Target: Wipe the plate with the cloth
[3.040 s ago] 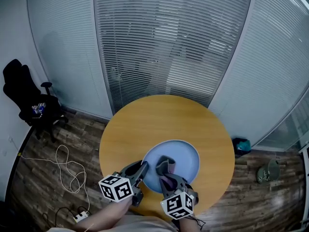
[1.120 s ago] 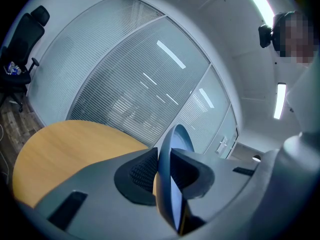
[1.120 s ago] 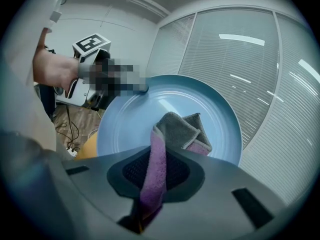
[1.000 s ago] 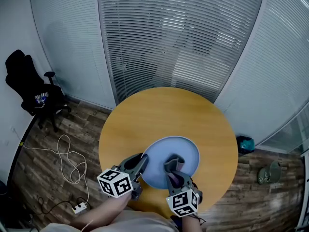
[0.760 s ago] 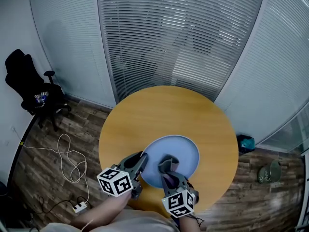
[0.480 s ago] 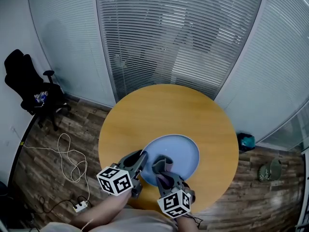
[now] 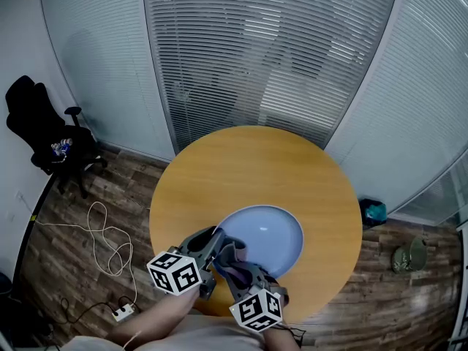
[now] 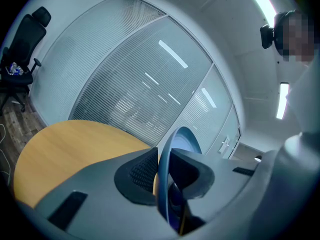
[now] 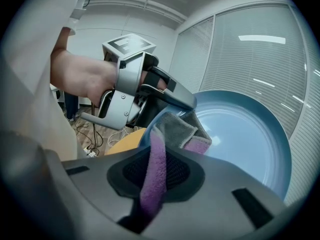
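We are clamping the left gripper [image 8: 163, 160] on the near-left rim of the blue plate [image 7: 276, 232]. Its two dark pads are pressing on either face of the rim, which is running edge-on between them in the left gripper view. In the head view that grip is sitting at about 8 o'clock on the plate.

We are squeezing the right gripper [image 9: 156, 173] shut on a grey and purple cloth [image 9: 176, 130]. A purple fold is running down between the pads, while the grey part is bunching out in front of them. The cloth's free end is lying against the plate's inner face at about 7 o'clock, just beside the left gripper's jaws. The right gripper view is also showing the bare hand [image 9: 86, 80] that is carrying the left gripper.

The plate is sitting at the 6 o'clock part of the round wooden table [image 7: 252, 163], near the edge closest to us; we cannot tell whether it is lying flat or being tipped.

Beyond the table, closed blinds [image 7: 270, 50] are covering the glass wall from 10 to 2 o'clock. A black office chair [image 7: 40, 134] is standing at 9 o'clock, and a pale cable [image 7: 102, 251] is looping on the wooden floor at 8 o'clock.
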`<state>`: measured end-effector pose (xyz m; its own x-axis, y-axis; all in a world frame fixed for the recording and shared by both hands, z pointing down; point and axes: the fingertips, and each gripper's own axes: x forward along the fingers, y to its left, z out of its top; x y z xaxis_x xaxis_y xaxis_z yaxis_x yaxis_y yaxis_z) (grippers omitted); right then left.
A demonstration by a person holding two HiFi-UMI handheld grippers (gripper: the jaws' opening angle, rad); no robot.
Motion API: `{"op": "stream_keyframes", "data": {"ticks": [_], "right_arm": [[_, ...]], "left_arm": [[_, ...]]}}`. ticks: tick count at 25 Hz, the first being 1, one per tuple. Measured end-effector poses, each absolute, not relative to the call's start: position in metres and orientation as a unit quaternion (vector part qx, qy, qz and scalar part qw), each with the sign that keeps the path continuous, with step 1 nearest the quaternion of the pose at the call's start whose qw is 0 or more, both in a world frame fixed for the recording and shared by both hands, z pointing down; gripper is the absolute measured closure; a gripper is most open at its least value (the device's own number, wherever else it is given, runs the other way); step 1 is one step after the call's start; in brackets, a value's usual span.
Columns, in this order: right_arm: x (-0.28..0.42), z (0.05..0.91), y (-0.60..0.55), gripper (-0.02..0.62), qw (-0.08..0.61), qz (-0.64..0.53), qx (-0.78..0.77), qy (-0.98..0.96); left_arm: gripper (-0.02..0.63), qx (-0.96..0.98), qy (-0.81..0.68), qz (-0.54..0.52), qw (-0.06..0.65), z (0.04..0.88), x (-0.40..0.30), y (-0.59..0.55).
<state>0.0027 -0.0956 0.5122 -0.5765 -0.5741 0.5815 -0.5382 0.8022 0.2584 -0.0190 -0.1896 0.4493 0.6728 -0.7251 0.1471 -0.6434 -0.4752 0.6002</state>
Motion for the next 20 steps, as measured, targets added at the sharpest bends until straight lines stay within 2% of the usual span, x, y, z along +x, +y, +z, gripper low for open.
{"op": "stream_keyframes", "data": {"ticks": [9,20], "right_arm": [[0.014,0.514,-0.099,0.545,0.352,-0.031,0.325,-0.877],[0.063,0.515,-0.111,0.545,0.366,-0.014,0.379,-0.850]], "left_arm": [[0.543,0.854,-0.398,-0.066,0.327,0.450,-0.021,-0.188],[0.543,0.851,-0.398,-0.068,0.335,0.451,-0.023,-0.185]]}}
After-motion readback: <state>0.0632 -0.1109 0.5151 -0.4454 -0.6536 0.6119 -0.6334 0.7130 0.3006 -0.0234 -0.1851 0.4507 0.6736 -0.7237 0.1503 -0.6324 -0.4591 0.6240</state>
